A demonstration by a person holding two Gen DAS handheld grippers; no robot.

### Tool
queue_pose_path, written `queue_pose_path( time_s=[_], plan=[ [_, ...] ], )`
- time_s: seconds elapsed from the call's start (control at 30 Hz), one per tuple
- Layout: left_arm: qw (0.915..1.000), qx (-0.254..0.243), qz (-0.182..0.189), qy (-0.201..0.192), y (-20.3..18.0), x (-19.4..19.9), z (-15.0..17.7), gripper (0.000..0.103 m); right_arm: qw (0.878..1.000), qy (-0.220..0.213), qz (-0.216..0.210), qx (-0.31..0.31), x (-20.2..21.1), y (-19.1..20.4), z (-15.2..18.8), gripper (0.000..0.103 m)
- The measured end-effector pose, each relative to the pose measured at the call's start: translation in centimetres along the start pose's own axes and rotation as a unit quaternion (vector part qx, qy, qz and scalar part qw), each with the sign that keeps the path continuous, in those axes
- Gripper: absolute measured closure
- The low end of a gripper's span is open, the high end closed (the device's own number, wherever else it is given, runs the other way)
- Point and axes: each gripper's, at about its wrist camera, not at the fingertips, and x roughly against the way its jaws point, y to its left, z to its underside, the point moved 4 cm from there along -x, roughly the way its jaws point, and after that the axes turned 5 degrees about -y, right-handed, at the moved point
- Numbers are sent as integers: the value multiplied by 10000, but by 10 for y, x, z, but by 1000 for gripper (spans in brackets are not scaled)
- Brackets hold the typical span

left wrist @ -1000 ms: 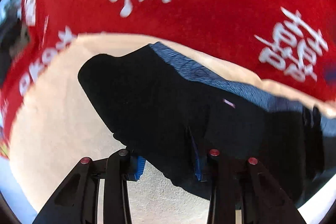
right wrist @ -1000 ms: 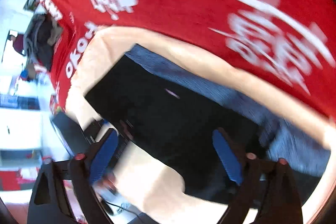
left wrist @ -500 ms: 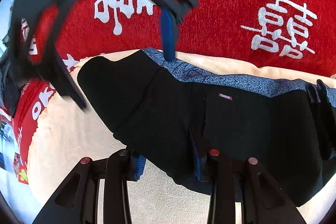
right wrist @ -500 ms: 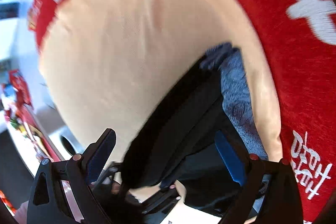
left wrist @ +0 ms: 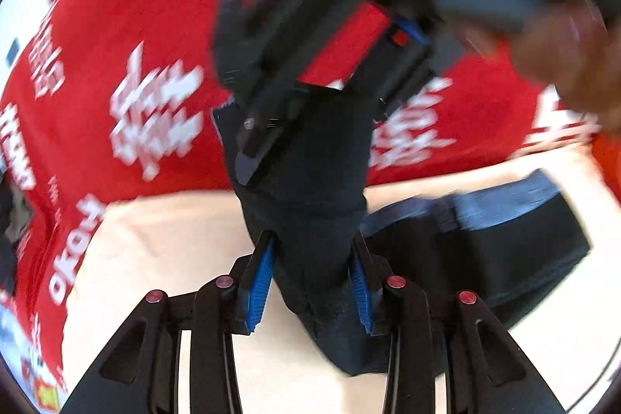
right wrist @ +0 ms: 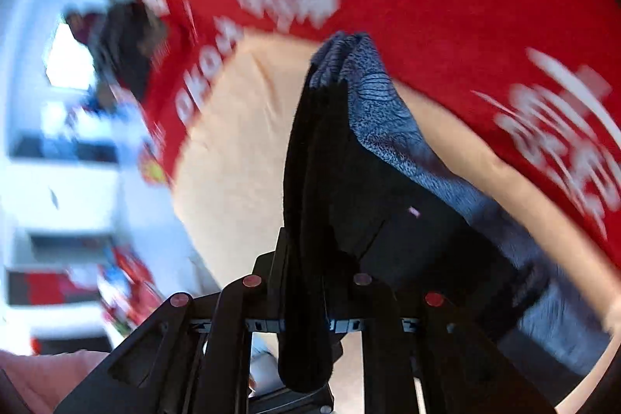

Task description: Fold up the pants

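A red cloth (left wrist: 116,37) with white characters covers most of both views, blurred. On it lies a cream mat (left wrist: 163,243), and the black pants (left wrist: 322,181) with a blue-grey waistband (right wrist: 384,127) rest partly on that mat.

In the left wrist view, part of the pants lies flat at the right on the mat, while a bunched fold rises from between the left gripper (left wrist: 312,282) toward the right gripper (left wrist: 295,111) above. The left gripper's blue pads (left wrist: 260,286) press against both sides of the fold, clamped on the pants. The right gripper appears blurred at the top, its black finger against the raised cloth, with the person's hand (left wrist: 570,37) behind it.

In the right wrist view, the right gripper (right wrist: 310,266) has its fingers drawn close together on a thick black fold of the pants that hangs down between them; the waistband stands up ahead, over the mat.
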Motion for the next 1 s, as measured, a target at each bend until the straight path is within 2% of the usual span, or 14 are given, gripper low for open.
queue_pose_path(
  time_s=[0.1,0.23,0.37,0.5,0.53,0.57,0.67,0.73,0.83,0.93,1.0],
  plan=[
    [9985,-224,490,-41,-47,16,-20,65,9961,-691,-331,-446,61,-37,34,87],
    [9920,-717,1035,53,-123,26,-30,65,9825,-1449,-563,-1022,129,-101,96,87],
    [9817,-1323,1342,264,-201,16,-16,65,9680,-1818,-680,-1590,154,-167,151,87],
    [9728,-1689,1402,741,-245,-16,15,63,9562,-1901,-674,-2121,150,-238,194,87],
    [9709,-1741,1386,884,-247,-25,23,55,9541,-1851,-658,-2261,136,-254,204,87],
    [9673,-1777,1422,1121,-250,-32,33,54,9535,-1790,-630,-2341,125,-266,211,87],
    [9626,-1786,1505,1373,-248,-31,43,52,9503,-1662,-726,-2529,107,-284,227,87],
    [9635,-1660,1538,1431,-238,-21,41,18,9504,-1660,-742,-2523,106,-283,227,87],
    [9720,-1191,1549,1307,-207,-2,23,17,9559,-1643,-655,-2345,111,-280,223,90],
    [9796,-987,1096,1364,-184,-9,14,17,9625,-1584,-728,-2080,119,-269,214,91],
    [9831,-593,828,1522,-161,-28,11,17,9643,-1540,-800,-2001,121,-270,214,91]
  ],
)
